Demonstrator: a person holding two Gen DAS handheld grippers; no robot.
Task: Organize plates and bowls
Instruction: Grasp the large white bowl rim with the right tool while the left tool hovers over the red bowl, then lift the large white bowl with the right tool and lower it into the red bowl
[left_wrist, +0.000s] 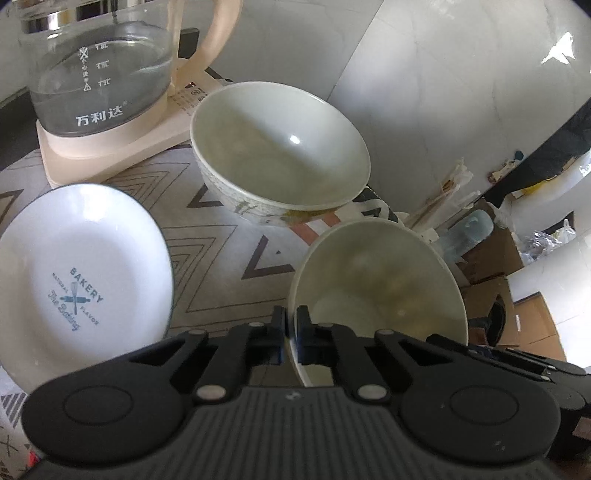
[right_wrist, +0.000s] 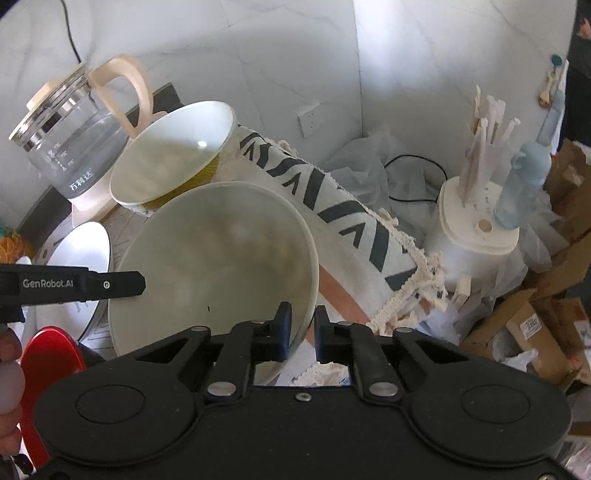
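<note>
My left gripper (left_wrist: 291, 325) is shut on the left rim of a plain white bowl (left_wrist: 380, 291) held near the table's right edge. My right gripper (right_wrist: 303, 325) is shut on the opposite rim of the same bowl (right_wrist: 218, 258). The left gripper's finger also shows in the right wrist view (right_wrist: 114, 284) at the bowl's far rim. A second white bowl (left_wrist: 277, 147) with a patterned outside stands behind it, also in the right wrist view (right_wrist: 173, 158). A white plate (left_wrist: 81, 273) printed "BAKERY" lies at the left on the patterned tablecloth (left_wrist: 229, 258).
A glass kettle (left_wrist: 99, 70) on a cream base stands at the back left. A red object (right_wrist: 48, 365) sits at the lower left. Beyond the table's right edge are a white holder with sticks (right_wrist: 476, 221), a blue bottle (right_wrist: 524, 181), cardboard boxes (right_wrist: 535, 325) and plastic bags.
</note>
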